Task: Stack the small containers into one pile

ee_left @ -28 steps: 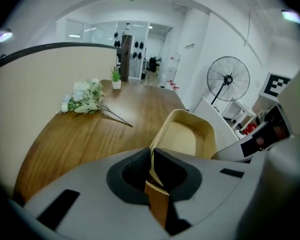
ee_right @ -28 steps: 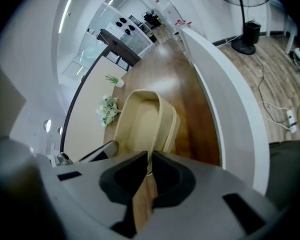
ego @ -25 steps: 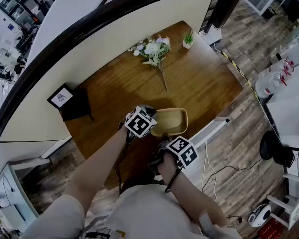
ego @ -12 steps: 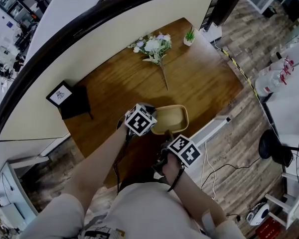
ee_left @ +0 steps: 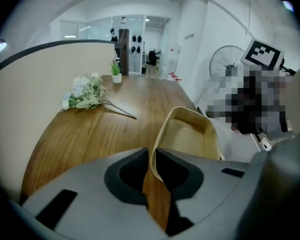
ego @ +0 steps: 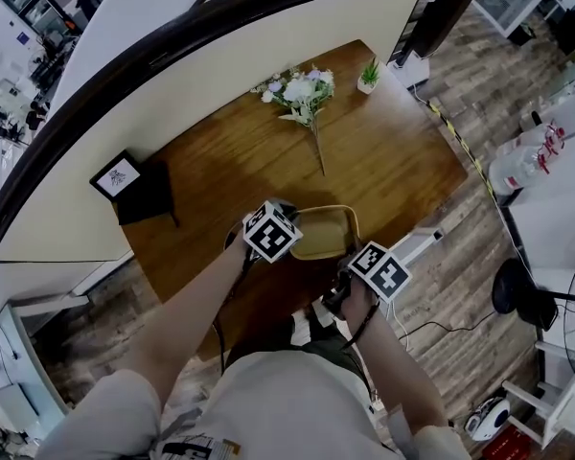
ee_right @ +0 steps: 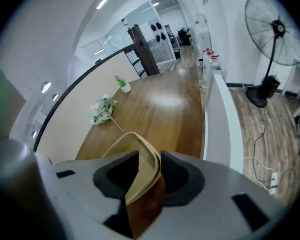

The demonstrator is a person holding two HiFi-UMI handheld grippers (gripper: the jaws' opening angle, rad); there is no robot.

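A tan, round-cornered container (ego: 328, 230) sits near the front edge of the wooden table (ego: 383, 171). My left gripper (ego: 289, 226) is at its left rim. In the left gripper view the thin rim (ee_left: 190, 136) runs between the jaws of the left gripper (ee_left: 152, 159), which pinch it. My right gripper (ego: 351, 261) is at the container's near right corner. In the right gripper view the wall of the container (ee_right: 146, 171) stands between the jaws of the right gripper (ee_right: 150, 171) with room beside it; these jaws are closing.
A bunch of white flowers (ego: 297, 92) and a small potted plant (ego: 367, 73) lie at the table's far side. A black box with a marker (ego: 132, 188) stands at the left. A curved partition backs the table. A standing fan (ee_right: 272, 39) is on the floor to the right.
My right gripper has moved right along the container's near edge to its right corner, and its jaws have come apart. The left gripper has stayed on the left rim.
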